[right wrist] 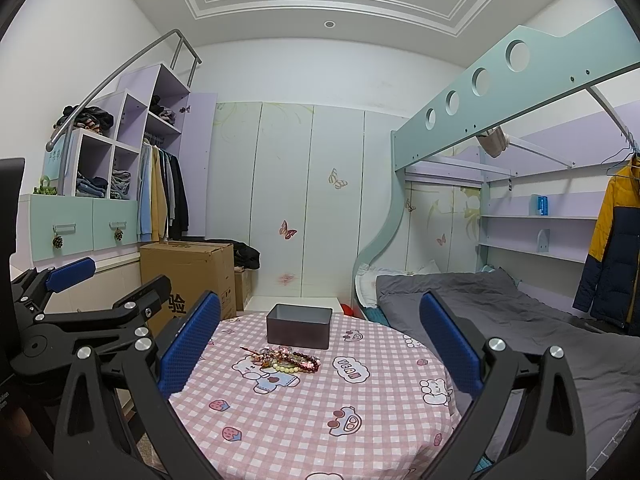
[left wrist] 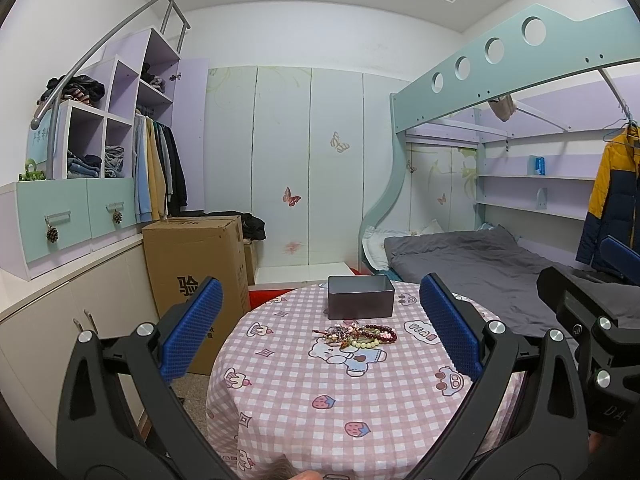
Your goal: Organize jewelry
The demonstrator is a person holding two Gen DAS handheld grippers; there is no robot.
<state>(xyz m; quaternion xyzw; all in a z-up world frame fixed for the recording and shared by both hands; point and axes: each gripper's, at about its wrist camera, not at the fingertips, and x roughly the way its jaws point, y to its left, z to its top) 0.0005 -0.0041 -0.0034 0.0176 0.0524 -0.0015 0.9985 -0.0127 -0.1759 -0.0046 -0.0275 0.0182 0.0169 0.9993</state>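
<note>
a large black chinese character, 验, is printed on the front of the cardboard box (left wrist: 196, 276) standing left of the table (left wrist: 352, 380); it is read in both wrist views. on the pink checked tablecloth (right wrist: 312, 400), right of the bead pile, a cloud-shaped patch carries letters that seem to read "vegan", though this is not certain. white letters "da" are seen on a black part at the right edge of the left wrist view. small print on the box top is too blurred to be read.
</note>
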